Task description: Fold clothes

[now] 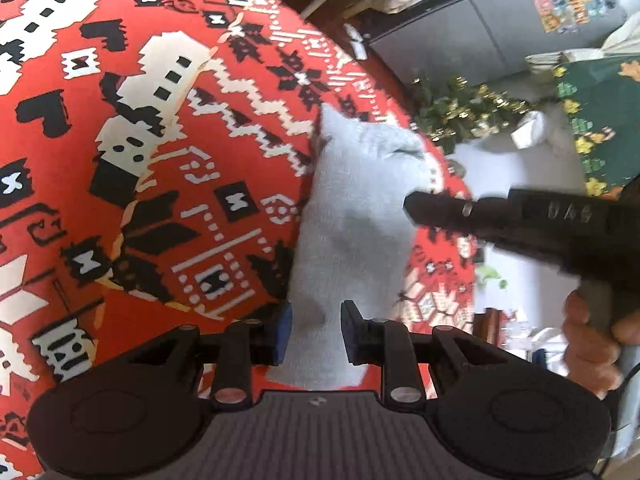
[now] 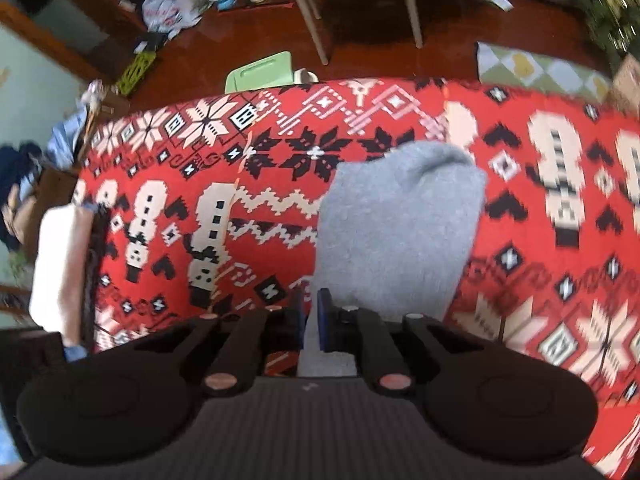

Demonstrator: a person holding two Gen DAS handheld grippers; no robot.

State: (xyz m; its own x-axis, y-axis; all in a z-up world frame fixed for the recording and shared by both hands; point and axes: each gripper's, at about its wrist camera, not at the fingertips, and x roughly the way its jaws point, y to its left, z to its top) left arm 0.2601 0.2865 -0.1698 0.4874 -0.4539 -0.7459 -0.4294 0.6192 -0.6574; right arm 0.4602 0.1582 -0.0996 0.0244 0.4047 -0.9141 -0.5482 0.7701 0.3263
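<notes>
A light grey knitted garment (image 1: 352,216) lies folded on a red patterned tablecloth (image 1: 160,160). My left gripper (image 1: 316,332) is open, its blue pads on either side of the garment's near end. My right gripper (image 2: 310,320) has its jaws almost closed, with a narrow gap, at the garment's (image 2: 400,224) near left edge; I cannot tell if cloth is pinched. In the left wrist view the right gripper's black body reaches in from the right over the garment's right side.
The red cloth (image 2: 200,200) covers a table. Beyond its far edge are a green chair (image 2: 260,76), a wooden floor, chair legs and clutter. A folded white stack (image 2: 60,264) lies at the table's left end. A small decorated tree (image 1: 460,112) stands right.
</notes>
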